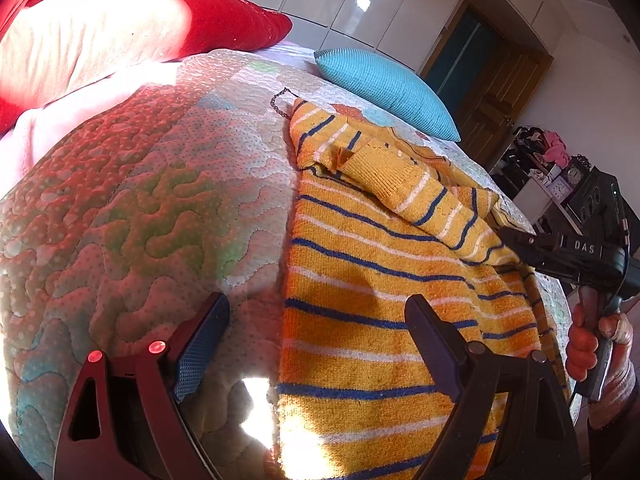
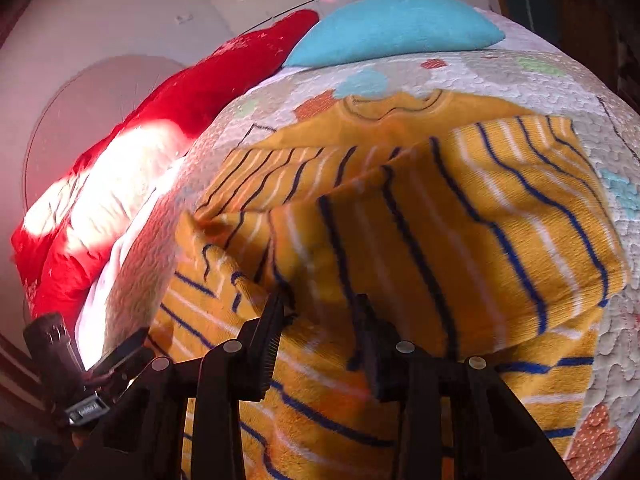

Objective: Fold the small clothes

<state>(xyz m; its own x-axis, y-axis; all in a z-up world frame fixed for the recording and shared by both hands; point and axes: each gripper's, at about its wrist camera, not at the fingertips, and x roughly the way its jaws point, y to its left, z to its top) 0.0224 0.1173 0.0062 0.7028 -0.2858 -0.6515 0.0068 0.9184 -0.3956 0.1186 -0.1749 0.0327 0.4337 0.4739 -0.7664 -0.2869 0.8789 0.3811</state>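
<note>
Sweater, fuzzy striped yellow knit, rumpled on bumpy quilt.

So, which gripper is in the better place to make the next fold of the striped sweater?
Probably the right gripper: it is over the sweater, its fingers beside a raised fold. The left gripper is open at the sweater's edge, half over the quilt.

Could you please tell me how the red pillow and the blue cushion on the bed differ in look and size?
The red pillow is clearly larger and longer than the blue cushion. The red pillow is bright red with a patch washed out by sunlight, while the blue cushion is evenly lit turquoise. The blue cushion shows a ribbed, knitted-looking surface; the red pillow looks smoother. Both lie at the far side of the quilt, beyond the striped sweater.
</note>
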